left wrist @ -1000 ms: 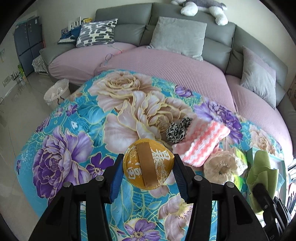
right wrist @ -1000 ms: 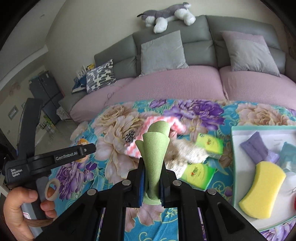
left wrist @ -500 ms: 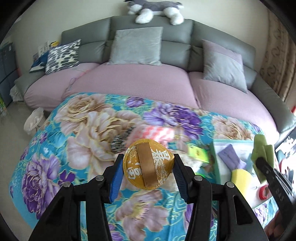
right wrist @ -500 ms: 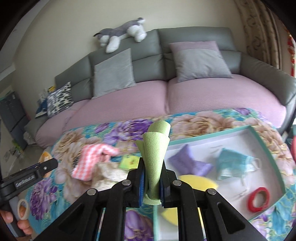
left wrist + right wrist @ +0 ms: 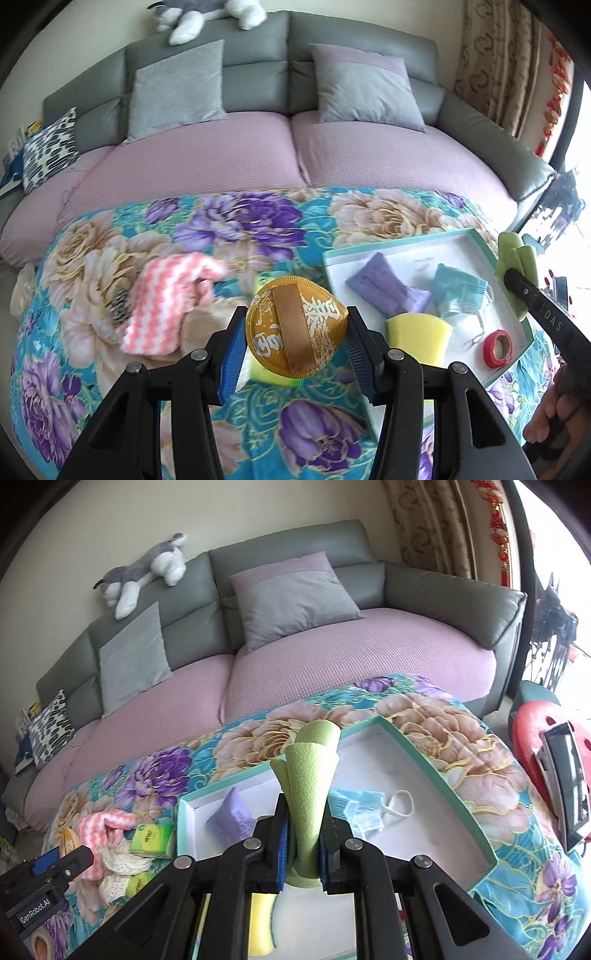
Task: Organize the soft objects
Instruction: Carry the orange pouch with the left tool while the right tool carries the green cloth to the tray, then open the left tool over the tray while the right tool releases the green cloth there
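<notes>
My left gripper is shut on a round gold powder puff and holds it above the floral cloth, just left of the teal-rimmed white tray. My right gripper is shut on a folded green sponge cloth and holds it over the tray. The tray holds a purple cloth, a blue face mask, a yellow sponge and a red tape roll. The green cloth also shows in the left wrist view.
A pink-white zigzag cloth, a cream lace piece and green tissue packs lie on the cloth left of the tray. A grey-and-pink sofa with cushions stands behind. A red stool is at the right.
Both grippers have swung right with their loads. The left one now sits beside the tray, and the right one is over the tray's middle.
</notes>
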`<state>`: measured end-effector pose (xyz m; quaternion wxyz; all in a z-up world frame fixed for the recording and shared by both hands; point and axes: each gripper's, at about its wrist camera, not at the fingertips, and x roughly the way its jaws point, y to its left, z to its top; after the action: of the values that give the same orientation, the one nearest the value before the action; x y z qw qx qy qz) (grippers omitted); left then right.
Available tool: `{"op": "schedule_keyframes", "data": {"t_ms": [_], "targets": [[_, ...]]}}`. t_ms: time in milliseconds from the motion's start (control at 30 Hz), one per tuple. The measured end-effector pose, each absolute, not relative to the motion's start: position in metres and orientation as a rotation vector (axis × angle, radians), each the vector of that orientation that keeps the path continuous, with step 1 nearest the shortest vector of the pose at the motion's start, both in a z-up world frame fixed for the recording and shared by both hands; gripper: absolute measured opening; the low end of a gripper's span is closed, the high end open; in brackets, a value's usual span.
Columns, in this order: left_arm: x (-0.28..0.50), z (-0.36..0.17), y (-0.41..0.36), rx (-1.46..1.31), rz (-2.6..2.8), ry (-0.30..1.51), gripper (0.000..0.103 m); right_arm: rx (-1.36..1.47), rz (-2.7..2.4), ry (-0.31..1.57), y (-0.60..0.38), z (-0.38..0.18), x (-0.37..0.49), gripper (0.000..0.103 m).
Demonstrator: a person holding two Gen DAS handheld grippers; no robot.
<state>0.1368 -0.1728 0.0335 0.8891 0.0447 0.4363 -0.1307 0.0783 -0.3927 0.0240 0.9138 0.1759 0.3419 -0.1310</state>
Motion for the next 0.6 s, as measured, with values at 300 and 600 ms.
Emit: {"op": "schedule_keyframes", "data": {"t_ms": [300, 600], "targets": [[0.161, 0.018, -0.234, 0.127, -0.360, 0.903, 0.053, 0.408, -0.428, 0.797, -0.433, -0.001, 0.078, 0.014], [0.166, -0.004, -0.262, 0.102, -0.450, 0.904, 0.060, 0.413, -0.480, 0.825, -0.444, -0.008, 0.075, 0.014]]}}
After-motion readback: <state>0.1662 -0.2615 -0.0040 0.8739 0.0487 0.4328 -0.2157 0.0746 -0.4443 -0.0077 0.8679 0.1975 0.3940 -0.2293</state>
